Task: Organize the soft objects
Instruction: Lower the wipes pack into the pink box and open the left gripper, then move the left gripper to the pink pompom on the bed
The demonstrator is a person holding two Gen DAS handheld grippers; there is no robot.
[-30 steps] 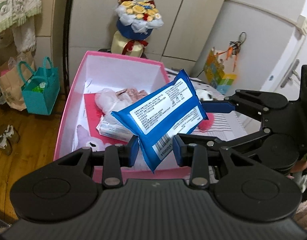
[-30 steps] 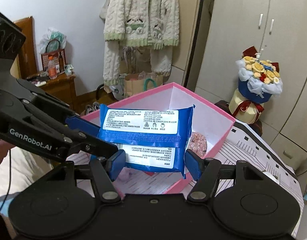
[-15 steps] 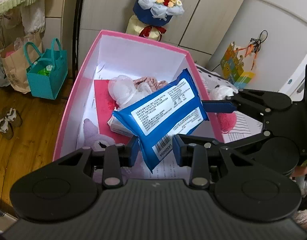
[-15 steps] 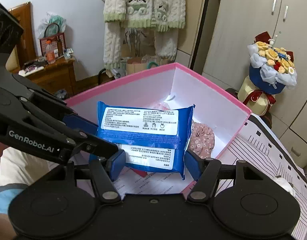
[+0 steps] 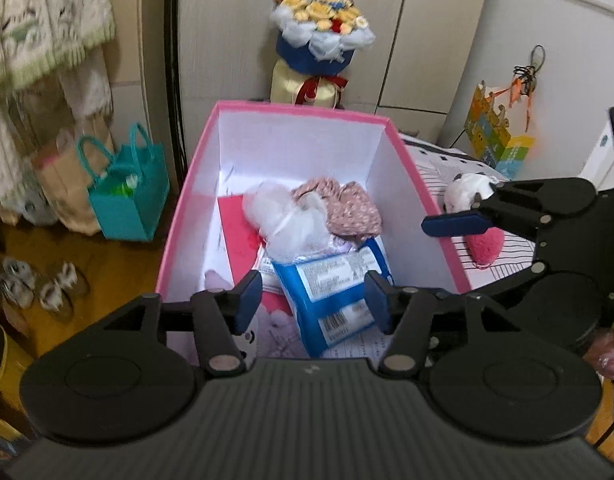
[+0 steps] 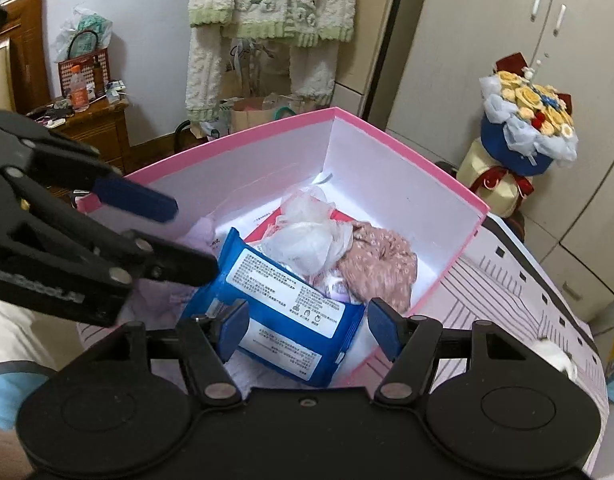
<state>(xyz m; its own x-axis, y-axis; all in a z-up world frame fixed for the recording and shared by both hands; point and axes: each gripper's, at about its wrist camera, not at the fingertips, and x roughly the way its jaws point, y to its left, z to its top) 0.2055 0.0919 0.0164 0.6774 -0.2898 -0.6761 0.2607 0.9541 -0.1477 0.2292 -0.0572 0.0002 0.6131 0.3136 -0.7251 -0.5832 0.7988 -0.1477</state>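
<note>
The blue wipes pack (image 5: 331, 292) lies loose in the pink box (image 5: 299, 110), leaning on a white gauzy bundle (image 5: 291, 216) and a floral pink cloth (image 5: 347, 208). My left gripper (image 5: 313, 294) hovers just above the pack. Its jaws are opening and its pads are off the pack. In the right wrist view the pack (image 6: 283, 312) sits below my right gripper (image 6: 307, 328), which is open and not pressing it. The left gripper (image 6: 175, 236) reaches in from the left there. A lilac plush (image 5: 267, 328) lies at the box's near end.
A black-and-white plush (image 5: 467, 188) and a pink fuzzy item (image 5: 487, 244) lie on the striped bedspread right of the box. A flower bouquet (image 5: 319, 40) stands behind it by the wardrobe. A teal bag (image 5: 127, 200) and shoes (image 5: 35, 284) are on the floor at left.
The left gripper let go of the blue pack, which dropped into the box onto the other soft things. Both grippers came lower over the box.
</note>
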